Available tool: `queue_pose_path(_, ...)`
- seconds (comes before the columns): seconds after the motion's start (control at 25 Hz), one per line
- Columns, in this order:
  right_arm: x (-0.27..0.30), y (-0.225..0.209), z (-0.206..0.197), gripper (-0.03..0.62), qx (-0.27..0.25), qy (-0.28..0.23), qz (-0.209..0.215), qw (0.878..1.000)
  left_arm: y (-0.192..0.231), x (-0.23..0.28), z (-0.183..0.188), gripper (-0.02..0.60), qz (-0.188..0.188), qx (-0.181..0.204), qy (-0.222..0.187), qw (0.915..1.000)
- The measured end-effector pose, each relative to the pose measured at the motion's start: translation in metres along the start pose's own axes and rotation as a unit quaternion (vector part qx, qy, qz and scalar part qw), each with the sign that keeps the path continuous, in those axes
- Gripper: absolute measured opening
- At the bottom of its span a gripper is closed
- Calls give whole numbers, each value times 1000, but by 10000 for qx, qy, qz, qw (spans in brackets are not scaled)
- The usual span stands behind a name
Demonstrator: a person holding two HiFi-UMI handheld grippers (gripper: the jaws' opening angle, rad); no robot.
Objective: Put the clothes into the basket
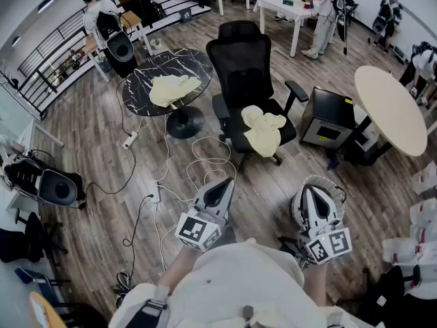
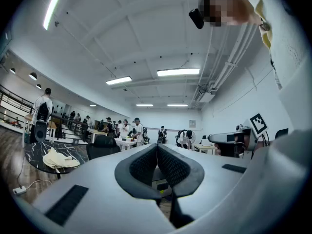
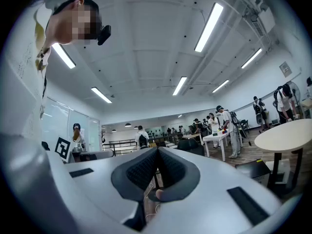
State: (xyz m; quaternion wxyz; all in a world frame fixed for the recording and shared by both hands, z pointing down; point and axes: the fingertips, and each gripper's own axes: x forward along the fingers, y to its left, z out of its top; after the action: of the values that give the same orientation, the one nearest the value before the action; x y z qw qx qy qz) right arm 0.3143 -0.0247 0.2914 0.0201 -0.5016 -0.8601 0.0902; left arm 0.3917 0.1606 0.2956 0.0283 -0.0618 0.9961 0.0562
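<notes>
- Two pairs of jaws pressed together, empty: left gripper (image 2: 157,149) and right gripper (image 3: 157,152), near and level.
- Pale yellow garment (image 1: 263,130) lies on the black office chair (image 1: 242,53) beyond.
- Second garment (image 1: 173,89) lies on the round marble table (image 1: 150,67), far left.
</notes>
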Motion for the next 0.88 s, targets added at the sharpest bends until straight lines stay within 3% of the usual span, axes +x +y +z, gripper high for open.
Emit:
queue_pose_path(0.52, -11, 40, -15, 6, 2, 109, 136, 9998, -5, -29, -7, 21, -143, 54, 91, 9998)
queue_pose_path(0.88, 13, 47, -22, 6, 13, 211, 315, 9993, 20, -25, -13, 23, -48, -178, 129, 9997)
